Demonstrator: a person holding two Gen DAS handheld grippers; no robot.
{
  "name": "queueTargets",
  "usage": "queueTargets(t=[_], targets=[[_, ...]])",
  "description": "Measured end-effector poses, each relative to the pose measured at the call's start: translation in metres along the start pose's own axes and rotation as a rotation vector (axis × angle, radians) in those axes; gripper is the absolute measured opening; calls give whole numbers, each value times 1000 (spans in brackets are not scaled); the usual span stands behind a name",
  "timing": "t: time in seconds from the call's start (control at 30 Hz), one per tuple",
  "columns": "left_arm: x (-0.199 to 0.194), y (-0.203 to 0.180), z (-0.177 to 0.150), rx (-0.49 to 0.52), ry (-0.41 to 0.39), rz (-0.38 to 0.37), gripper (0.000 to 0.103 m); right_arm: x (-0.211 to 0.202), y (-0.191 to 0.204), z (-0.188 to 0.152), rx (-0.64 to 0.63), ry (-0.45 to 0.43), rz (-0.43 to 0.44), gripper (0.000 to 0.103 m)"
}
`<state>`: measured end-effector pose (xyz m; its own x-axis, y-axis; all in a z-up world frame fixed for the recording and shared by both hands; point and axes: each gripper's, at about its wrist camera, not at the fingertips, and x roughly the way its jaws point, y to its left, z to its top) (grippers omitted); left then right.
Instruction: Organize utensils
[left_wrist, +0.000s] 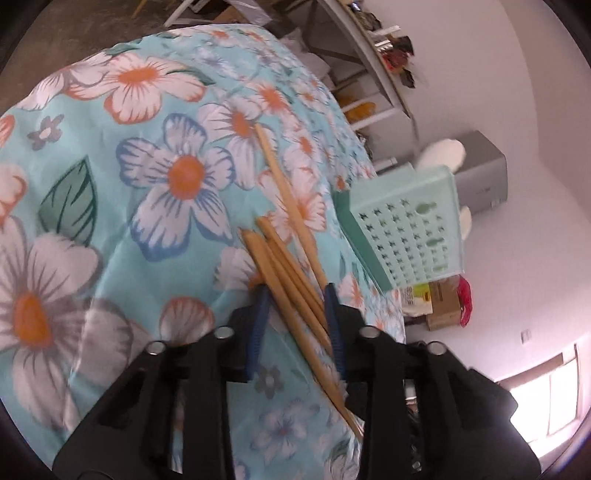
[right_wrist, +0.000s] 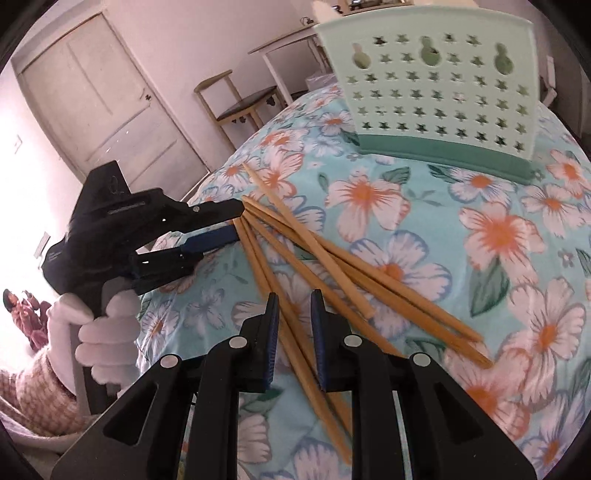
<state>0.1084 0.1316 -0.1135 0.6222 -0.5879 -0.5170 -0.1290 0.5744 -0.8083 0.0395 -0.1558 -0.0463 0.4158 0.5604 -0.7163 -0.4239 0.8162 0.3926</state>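
Looking down on a blue flower cloth (left_wrist: 110, 184), spread over the whole table. Standing upright on it toward the far side is a pale green holder (right_wrist: 436, 85), full of little star holes, with a darker green base.

Next in size come two black grippers with blue pads. Held in a white-gloved hand (right_wrist: 107, 328), the left gripper (left_wrist: 297, 291) reaches in from the side toward one end of the stick pile. Jaws a small way apart, with a few sticks between the pads and close against one pad. Cannot tell if squeezed or only lying there. Pointing down over the other end of the pile, the right gripper (right_wrist: 294, 299) has a narrow gap with sticks passing through it. Cannot tell if pinched or only straddled.

Smallest of all, the light wooden chopsticks (right_wrist: 332, 258) lie crossed in a loose pile on the cloth, a little way in front of the holder.
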Motion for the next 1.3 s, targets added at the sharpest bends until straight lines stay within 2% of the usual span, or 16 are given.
queueTargets(t=[0.03,0.07,0.4,0.7,0.87,1.17,1.3], targets=[[2,1,0,-5,-1,14,13,-2,-4,-1,9,-2,2,18],[3,3,0,-9,-3,22,13,-2,-6,-2,18,-3,6,18],[-17,9,-10,-11,-31,-27,11,-9,-12,-2,33,-24,21,18],[-41,22,-26,-42,-19,-19,13,-23,-15,-9,29,-24,21,21],[-37,23,-24,-65,0,-43,22,-34,-20,-13,40,-29,-6,39],[-25,24,-19,-118,30,-26,21,-62,-43,-24,112,-62,2,66],[-23,21,-19,-113,27,-3,21,-71,-58,-31,166,-75,8,72]])
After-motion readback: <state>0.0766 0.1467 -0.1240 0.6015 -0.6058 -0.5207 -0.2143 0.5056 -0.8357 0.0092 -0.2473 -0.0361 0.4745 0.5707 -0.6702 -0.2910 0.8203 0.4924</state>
